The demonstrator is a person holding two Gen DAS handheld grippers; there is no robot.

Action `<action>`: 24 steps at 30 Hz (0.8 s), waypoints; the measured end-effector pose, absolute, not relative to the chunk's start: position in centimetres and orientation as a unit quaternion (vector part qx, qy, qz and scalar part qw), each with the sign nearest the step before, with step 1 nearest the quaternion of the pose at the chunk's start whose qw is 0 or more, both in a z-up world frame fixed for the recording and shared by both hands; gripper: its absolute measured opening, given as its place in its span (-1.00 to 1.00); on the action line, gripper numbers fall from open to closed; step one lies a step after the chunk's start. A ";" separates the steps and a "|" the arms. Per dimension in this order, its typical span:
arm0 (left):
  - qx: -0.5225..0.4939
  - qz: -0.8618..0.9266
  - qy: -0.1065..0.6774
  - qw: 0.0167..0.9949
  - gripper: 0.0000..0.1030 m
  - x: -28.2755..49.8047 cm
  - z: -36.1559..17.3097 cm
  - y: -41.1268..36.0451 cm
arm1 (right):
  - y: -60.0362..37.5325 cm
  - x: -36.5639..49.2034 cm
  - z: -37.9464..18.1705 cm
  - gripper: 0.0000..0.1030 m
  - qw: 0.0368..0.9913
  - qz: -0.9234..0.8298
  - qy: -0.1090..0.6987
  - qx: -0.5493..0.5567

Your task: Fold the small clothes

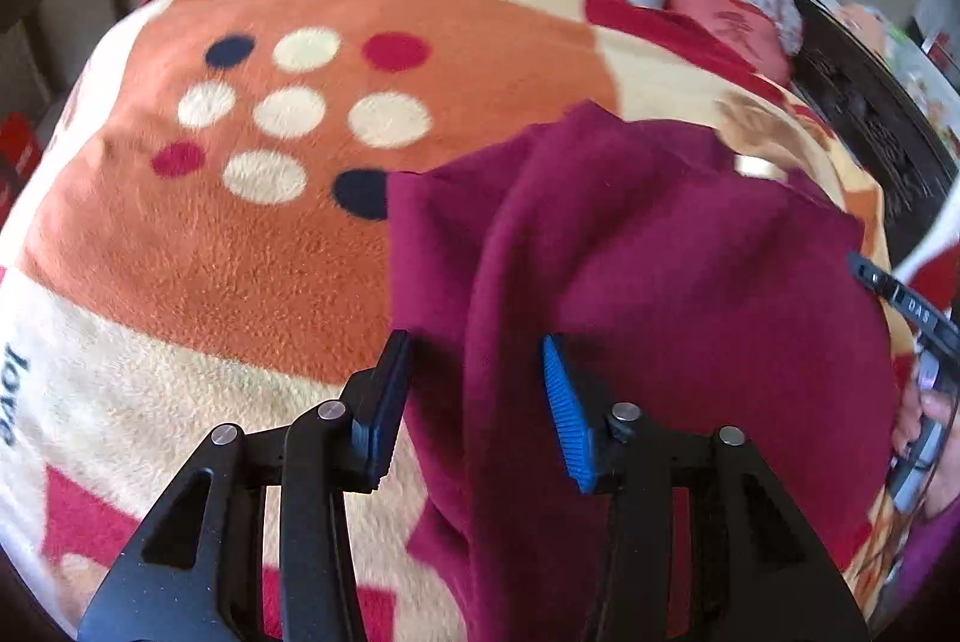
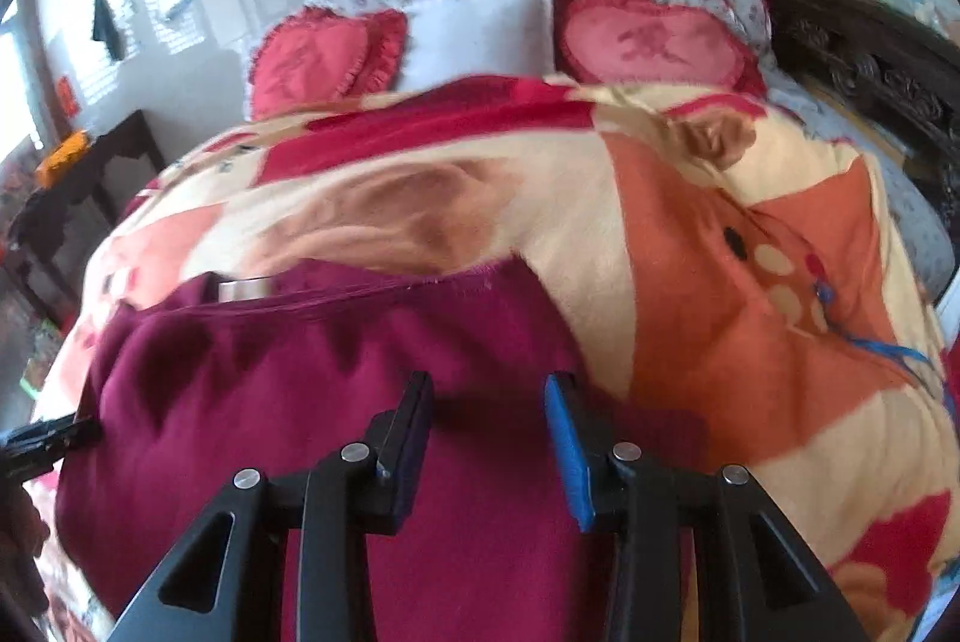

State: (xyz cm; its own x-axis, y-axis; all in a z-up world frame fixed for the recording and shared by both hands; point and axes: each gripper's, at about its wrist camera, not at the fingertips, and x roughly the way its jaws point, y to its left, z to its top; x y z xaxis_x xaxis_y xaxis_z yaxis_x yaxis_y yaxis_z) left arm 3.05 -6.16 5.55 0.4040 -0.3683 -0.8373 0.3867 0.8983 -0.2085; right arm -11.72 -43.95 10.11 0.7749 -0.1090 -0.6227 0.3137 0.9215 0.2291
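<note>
Both the left claw (image 1: pixel 477 396) and right claw (image 2: pixel 489 438) hover spread over the maroon fleece garment (image 1: pixel 630 282), lying rumpled on the bed's patterned blanket (image 1: pixel 240 252); soft, light, floppy, so best pinched at hem corners

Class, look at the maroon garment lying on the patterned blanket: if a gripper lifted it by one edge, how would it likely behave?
The maroon garment would probably droop limply: it already lies in soft ridges and folds. Its fleecy surface suggests the left gripper would hold it without much slipping. On the plush blanket, pushing would likely bunch it rather than slide it.
</note>
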 end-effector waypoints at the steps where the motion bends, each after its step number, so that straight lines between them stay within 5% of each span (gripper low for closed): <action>1: 0.009 -0.220 0.493 0.842 0.04 3.2 5.5 -6.2 | -44.4 -11.3 9.8 -0.29 0.928 -0.110 0.311 0.174; 11: 0.038 -0.208 0.477 0.853 0.06 2.0 6.2 -6.0 | -39.5 -12.7 13.7 -0.28 0.942 -0.056 0.286 0.165; 24: 0.034 -0.194 0.469 0.861 0.06 0.2 7.5 -3.8 | -24.6 -2.7 15.2 -0.15 0.929 0.101 0.342 0.098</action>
State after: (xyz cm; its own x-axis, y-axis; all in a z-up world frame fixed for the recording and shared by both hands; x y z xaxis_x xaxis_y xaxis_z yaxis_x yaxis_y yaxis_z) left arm 0.15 -3.78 7.50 0.4850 -0.3033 -0.8202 0.3662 0.9222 -0.1245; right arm -2.67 -24.58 15.25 0.7462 0.2548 -0.6150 -0.1204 0.9603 0.2517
